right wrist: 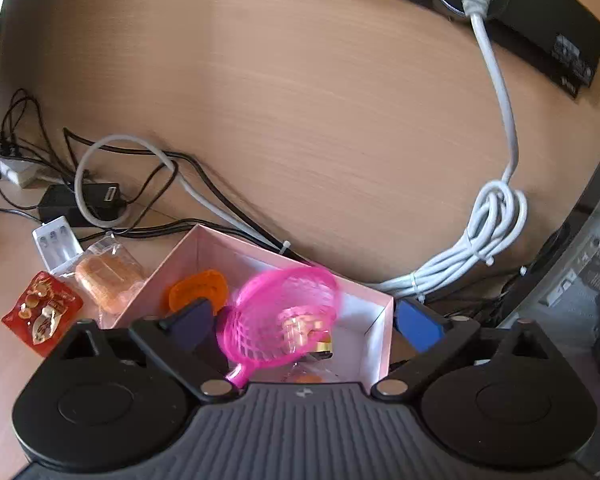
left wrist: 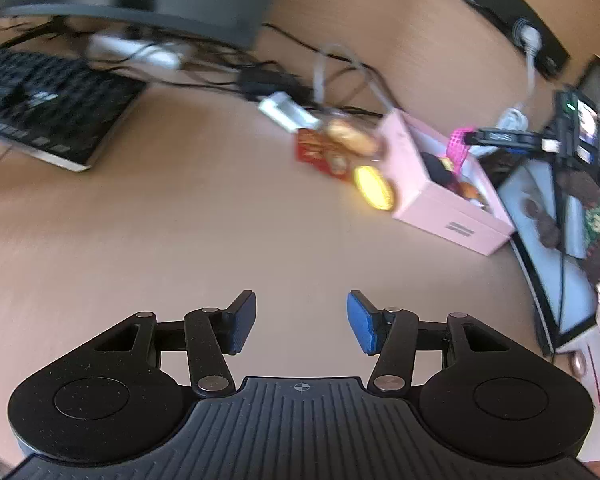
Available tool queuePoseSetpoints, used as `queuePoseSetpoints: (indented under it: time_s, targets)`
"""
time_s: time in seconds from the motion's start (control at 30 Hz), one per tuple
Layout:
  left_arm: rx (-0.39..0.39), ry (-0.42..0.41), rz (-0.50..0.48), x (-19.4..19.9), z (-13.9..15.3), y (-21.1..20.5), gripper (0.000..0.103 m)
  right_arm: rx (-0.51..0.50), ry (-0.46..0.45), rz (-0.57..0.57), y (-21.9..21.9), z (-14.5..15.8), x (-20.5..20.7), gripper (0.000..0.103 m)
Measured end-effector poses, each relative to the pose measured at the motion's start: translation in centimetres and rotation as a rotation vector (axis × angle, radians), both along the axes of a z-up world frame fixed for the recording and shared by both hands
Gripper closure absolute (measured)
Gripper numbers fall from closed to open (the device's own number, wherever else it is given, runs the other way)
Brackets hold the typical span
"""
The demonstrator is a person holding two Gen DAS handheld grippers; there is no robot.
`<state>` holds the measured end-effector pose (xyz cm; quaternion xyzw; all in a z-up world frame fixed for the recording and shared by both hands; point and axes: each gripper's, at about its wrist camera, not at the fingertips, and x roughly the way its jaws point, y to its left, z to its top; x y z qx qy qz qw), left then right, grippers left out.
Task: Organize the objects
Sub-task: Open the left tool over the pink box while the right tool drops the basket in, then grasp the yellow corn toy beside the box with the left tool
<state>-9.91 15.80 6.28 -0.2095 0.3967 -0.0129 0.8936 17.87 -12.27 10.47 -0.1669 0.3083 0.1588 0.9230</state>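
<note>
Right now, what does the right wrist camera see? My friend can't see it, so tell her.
A pink toy net sits over an open pink box, between the wide-open jaws of the right gripper. Left of the box lie a clear bag with an orange snack and a red snack packet. Behind are a wooden panel, black cables and a coiled white cable.

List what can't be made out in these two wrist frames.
- Pink box contents, right wrist view: the pink mesh racket and right tongs cover most of the inside.
- Snack packets beside the box, left wrist view: motion blur, labels unreadable.
- Yellow disc, left wrist view: smeared, identity unclear.
- Racket handle, right wrist view: runs behind the tongs body.
- Keyboard, left wrist view: cut off by the left edge.
</note>
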Motion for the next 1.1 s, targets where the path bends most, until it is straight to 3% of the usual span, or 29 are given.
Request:
queuePoseSetpoints:
  time_s: [0.13,0.27,0.57,0.77,0.93,1.1]
  targets:
    - [-0.019,0.017,0.038,-0.8,-0.6,1.1,0.048,0.11,-0.001,-0.037,-2.1,0.6,-1.7,0.0]
    - [-0.02,0.039,0.015,0.0,-1.3,0.5,0.048,0.106,-0.009,-0.063,-3.3,0.0,-4.3,0.0]
    - [-0.035,0.047,-0.11,5.1,-1.5,-2.9,0.048,0.159,0.083,-0.125,-5.9,-1.8,-11.0,0.0]
    - [-0.109,-0.019,-0.112,10.9,-0.2,-4.1,0.048,0.124,0.074,-0.13,-5.6,-2.4,-15.7,0.0]
    - [-0.015,-0.109,-0.118,17.3,2.1,-4.3,0.048,0.084,0.08,-0.124,-5.8,-2.9,-17.9,0.0]
    - [0.051,-0.171,-0.177,24.8,2.9,-6.3,0.048,0.071,0.155,-0.143,-7.2,-4.4,-18.9,0.0]
